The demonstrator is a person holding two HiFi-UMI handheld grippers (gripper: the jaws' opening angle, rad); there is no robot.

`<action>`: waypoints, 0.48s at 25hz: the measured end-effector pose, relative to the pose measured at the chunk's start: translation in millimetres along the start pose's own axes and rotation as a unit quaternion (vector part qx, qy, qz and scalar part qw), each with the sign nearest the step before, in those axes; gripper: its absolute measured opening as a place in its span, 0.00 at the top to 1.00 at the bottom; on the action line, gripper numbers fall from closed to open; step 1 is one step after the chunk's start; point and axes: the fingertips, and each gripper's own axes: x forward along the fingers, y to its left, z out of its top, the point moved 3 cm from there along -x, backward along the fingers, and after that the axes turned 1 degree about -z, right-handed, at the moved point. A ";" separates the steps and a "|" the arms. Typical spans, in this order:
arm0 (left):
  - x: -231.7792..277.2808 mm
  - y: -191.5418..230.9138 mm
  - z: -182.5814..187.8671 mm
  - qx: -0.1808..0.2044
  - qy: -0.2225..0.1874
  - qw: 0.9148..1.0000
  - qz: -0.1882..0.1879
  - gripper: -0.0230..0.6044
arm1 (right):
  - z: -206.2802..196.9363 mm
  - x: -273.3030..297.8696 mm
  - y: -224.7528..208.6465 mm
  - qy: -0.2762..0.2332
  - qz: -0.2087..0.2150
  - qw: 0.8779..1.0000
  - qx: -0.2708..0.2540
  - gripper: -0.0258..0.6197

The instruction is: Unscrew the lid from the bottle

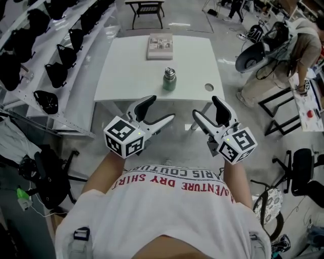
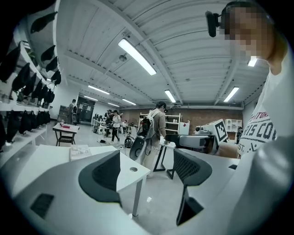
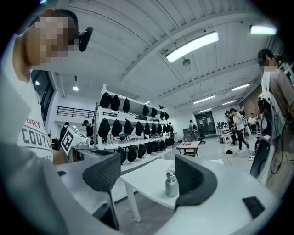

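1. The bottle (image 1: 169,80), grey-green metal, is standing upright on the white surface (image 1: 126,76), a little right of centre and closer to the near edge than to the far one. Its lid (image 1: 169,71) is sitting on top.
2. Bare surface is lying open on every side of the bottle. The nearest things are a round hole (image 1: 209,87) to its right, close to the right edge, and a flat box (image 1: 160,46) resting at the far edge, well apart. The print on the box is too small to read.
3. The left gripper (image 1: 162,108) is hovering short of the near edge, over the floor (image 1: 177,146), well apart from the bottle. Its fingers are gaping wide with nothing between them, and its own view is showing only a corner of the surface and floor through the gap.
4. The right gripper (image 1: 205,106) is hovering beside it, also off the surface, fingers spread wide and gripping nothing. In its own view the bottle is showing through the gap, standing far beyond the fingers and untouched.
5. A rack (image 1: 55,45) of dark gear is crowding the surface's left side. A small dark table (image 1: 147,10) is standing beyond the far edge, and a person (image 1: 283,55) is standing off to the right across open floor.
6. The shirt (image 1: 167,212) is showing "DRY SHIRT" in red, upside down in the head view. Each gripper's cube (image 1: 124,136) is bearing black-and-white square markers.
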 end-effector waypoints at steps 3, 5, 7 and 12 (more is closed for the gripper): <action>19.4 28.7 -1.7 -0.006 0.001 1.000 0.003 0.38 | -8.1 29.3 -21.7 0.016 0.004 1.000 -0.002 0.43; 30.6 47.3 -5.9 -0.006 0.007 1.000 0.013 0.38 | -13.5 45.0 -33.9 0.024 0.009 1.000 0.005 0.43; 41.5 65.0 -9.9 -0.010 0.010 1.000 0.023 0.38 | -15.1 57.8 -46.3 0.027 0.013 1.000 0.009 0.43; 63.0 94.6 -22.8 -0.005 0.023 0.999 0.036 0.38 | -20.2 79.5 -71.0 0.034 0.015 0.999 0.008 0.42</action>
